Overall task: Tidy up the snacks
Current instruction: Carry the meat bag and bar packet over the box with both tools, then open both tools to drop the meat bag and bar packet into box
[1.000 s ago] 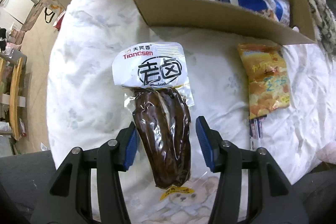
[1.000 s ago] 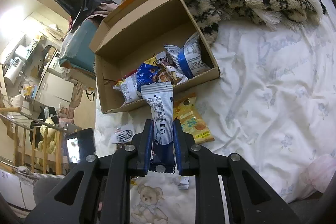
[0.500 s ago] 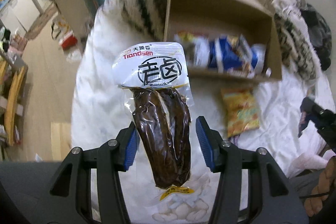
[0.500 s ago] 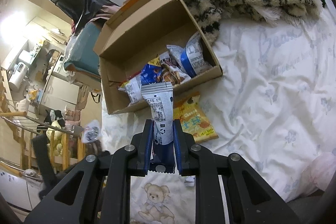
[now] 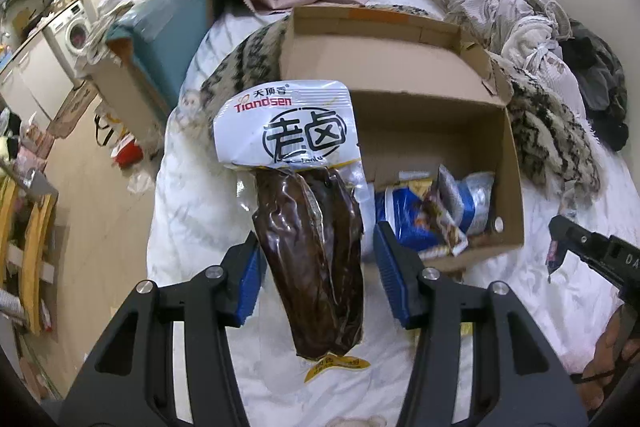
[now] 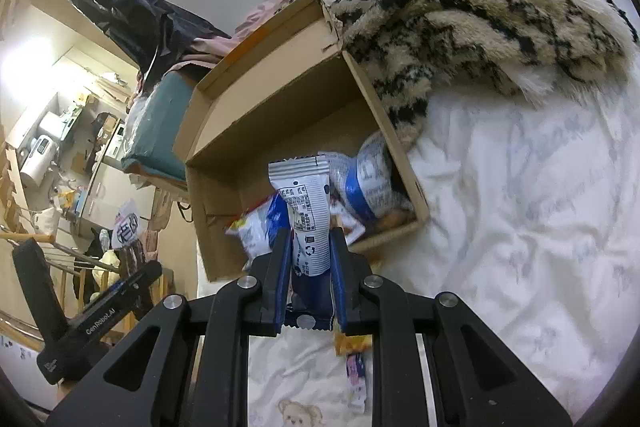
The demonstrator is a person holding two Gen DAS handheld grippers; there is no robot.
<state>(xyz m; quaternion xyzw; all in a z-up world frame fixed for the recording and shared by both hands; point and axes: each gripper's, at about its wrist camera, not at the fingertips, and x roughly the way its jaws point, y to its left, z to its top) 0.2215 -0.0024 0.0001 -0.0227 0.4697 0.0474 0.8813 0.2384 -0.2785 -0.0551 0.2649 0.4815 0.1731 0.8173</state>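
**Two packets in the air, one box to fill**

Both grippers carry a snack above the bed. The left gripper has its fingers part-spread around a vacuum-sealed brown snack pack; whether the blue pads actually press its sides cannot be told from this view. The right gripper has its fingers pinched tight on a slim white-and-blue packet.

The cardboard box sits toward the head of the bed against a patterned fleece blanket, with several packets already bunched at its near-right corner. Its left half looks bare — likely the better landing spot for the long brown pack.

To do this well, each gripper should clear the near wall before letting go, lowering the packet inside rather than dropping it from height. An orange packet lies on the bed below the right gripper — probably next.
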